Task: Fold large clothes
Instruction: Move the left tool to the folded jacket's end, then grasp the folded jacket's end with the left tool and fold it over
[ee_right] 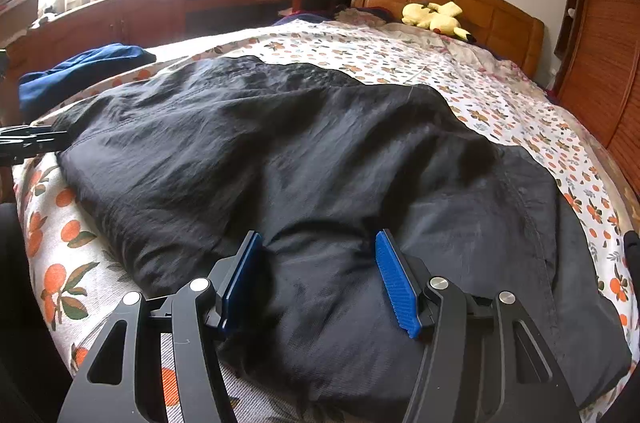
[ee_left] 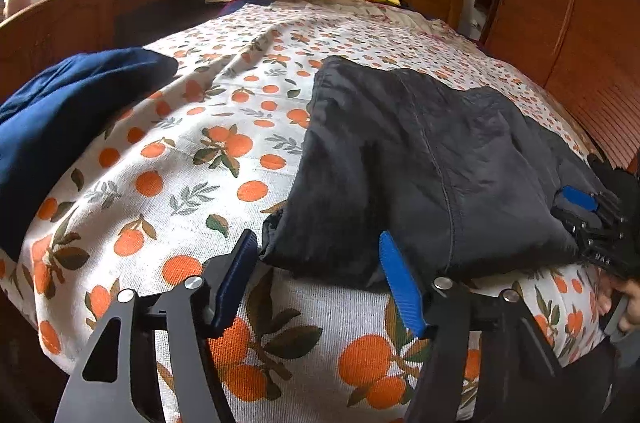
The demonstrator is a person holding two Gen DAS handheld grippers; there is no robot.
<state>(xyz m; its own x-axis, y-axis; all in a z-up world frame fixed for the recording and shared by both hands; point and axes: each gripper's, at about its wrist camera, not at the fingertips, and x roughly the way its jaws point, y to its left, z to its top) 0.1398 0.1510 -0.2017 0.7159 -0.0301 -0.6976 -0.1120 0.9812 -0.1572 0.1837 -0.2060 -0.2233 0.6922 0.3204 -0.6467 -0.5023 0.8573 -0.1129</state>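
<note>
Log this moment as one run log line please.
left gripper: open at black garment corner | right gripper: open over garment | bed

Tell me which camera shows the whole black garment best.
The right wrist view: the black garment fills its middle, both side edges showing against the orange-print bedspread. The left wrist view catches the garment from its left corner, with its right end behind the right tongs.
</note>
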